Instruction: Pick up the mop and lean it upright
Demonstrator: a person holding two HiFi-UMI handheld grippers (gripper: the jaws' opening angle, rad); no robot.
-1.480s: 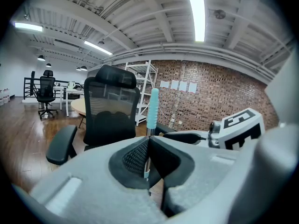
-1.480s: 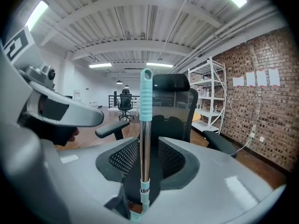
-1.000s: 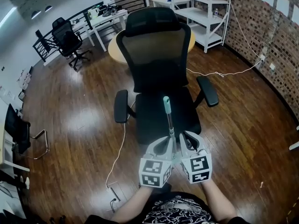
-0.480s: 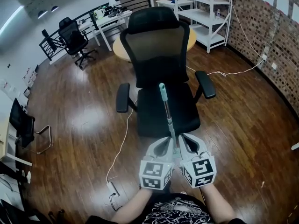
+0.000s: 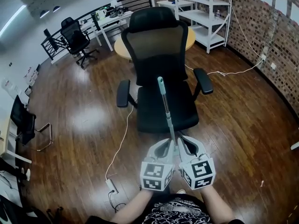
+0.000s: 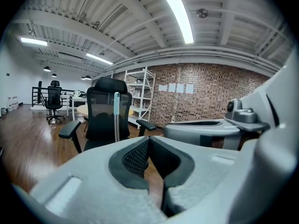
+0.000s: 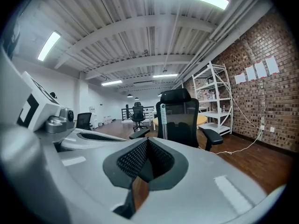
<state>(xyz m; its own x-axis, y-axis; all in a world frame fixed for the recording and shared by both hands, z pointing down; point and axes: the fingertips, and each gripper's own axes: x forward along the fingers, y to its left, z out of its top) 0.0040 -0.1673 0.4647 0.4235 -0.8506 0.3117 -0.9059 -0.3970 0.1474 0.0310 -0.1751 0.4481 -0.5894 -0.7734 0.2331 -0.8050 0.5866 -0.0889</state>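
The mop's metal pole (image 5: 167, 115) with a teal grip (image 5: 161, 84) rises from between my two grippers toward the black office chair (image 5: 159, 45). Its lower part and head are hidden under the grippers. My left gripper (image 5: 164, 144) and right gripper (image 5: 186, 143) sit side by side, both shut with nothing between their own pads. In the left gripper view the pole (image 6: 116, 118) stands upright in front of the chair, beyond the shut left gripper (image 6: 148, 141). In the right gripper view the pole (image 7: 162, 120) also stands beyond the shut right gripper (image 7: 147, 143). I cannot tell whether the pole touches the chair.
A white cable (image 5: 120, 148) runs over the wood floor to a power strip (image 5: 112, 186) at the left. A round yellow table (image 5: 121, 45), white shelving (image 5: 205, 13) and a brick wall (image 5: 275, 41) stand behind the chair. More chairs and desks (image 5: 74, 36) are at the far left.
More of the mop pole now shows above the grippers, and its teal grip reaches higher against the chair. Both grippers sit slightly lower in the head view, still side by side.
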